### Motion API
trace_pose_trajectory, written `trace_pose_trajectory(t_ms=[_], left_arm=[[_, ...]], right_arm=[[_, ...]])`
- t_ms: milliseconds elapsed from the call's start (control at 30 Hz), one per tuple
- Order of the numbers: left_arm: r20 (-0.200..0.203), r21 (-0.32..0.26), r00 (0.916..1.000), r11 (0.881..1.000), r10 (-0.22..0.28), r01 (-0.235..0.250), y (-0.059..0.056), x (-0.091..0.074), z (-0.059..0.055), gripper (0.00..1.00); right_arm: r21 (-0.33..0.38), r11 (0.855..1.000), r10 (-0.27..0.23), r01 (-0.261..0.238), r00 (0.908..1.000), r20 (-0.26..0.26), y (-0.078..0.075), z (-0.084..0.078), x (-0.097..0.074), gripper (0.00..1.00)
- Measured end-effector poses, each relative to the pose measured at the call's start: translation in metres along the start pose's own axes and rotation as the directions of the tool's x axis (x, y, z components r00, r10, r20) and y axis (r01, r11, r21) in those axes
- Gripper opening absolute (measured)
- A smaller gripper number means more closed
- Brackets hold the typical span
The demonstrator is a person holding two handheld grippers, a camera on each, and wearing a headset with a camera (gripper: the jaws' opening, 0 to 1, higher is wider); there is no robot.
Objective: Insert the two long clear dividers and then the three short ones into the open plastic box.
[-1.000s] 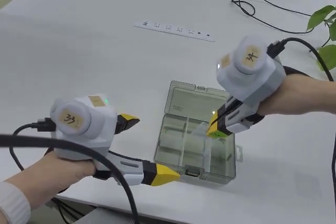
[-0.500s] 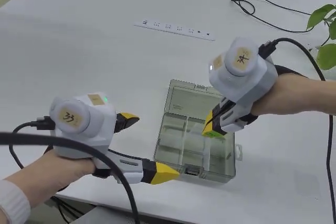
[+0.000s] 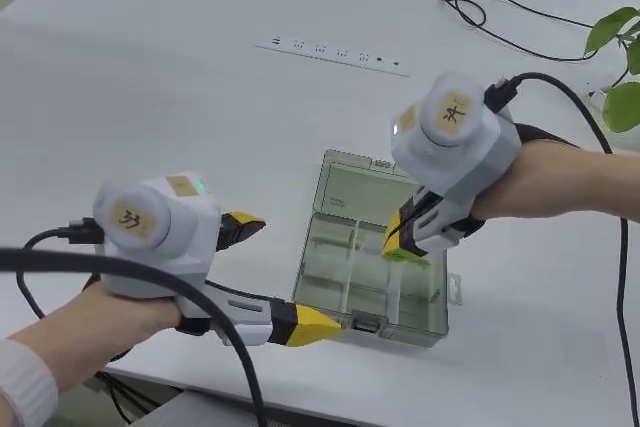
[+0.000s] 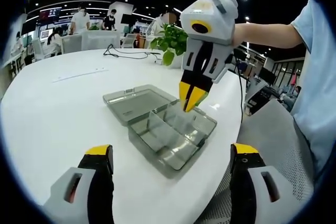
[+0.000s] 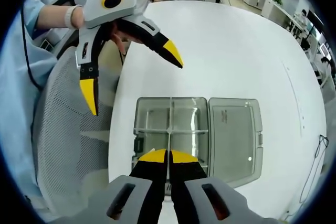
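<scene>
White table (image 3: 150,67) under everything. Open plastic box (image 3: 410,332) near front edge, lid (image 3: 365,187) flat behind, some partitions (image 5: 184,130) already seated. Right gripper (image 3: 397,245) straight above box's right half, clenched on clear divider (image 3: 391,287) hanging edge-down into compartment. Left gripper (image 3: 280,275) spread wide, empty, beside box's front-left corner. Handwritten "33" on left gripper's round sticker (image 3: 131,219); other sticker (image 3: 455,109) illegible.
</scene>
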State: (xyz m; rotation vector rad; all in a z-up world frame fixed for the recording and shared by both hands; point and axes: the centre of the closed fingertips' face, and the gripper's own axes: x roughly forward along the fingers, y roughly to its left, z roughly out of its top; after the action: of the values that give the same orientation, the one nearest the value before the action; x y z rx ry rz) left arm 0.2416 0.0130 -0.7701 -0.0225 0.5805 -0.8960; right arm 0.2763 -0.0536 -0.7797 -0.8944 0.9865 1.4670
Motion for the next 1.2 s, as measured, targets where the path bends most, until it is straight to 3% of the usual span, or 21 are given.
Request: trace_pose_trajectory(t_ms=[1200], left_arm=[[-0.004,0.025,1.0,1.0,-0.006,0.006,0.002,-0.002,0.004,0.94]], right_arm=[[-0.002,1.0,-0.019,0.019,0.9891,-0.146,0.003,-0.012,0.042,0.02]])
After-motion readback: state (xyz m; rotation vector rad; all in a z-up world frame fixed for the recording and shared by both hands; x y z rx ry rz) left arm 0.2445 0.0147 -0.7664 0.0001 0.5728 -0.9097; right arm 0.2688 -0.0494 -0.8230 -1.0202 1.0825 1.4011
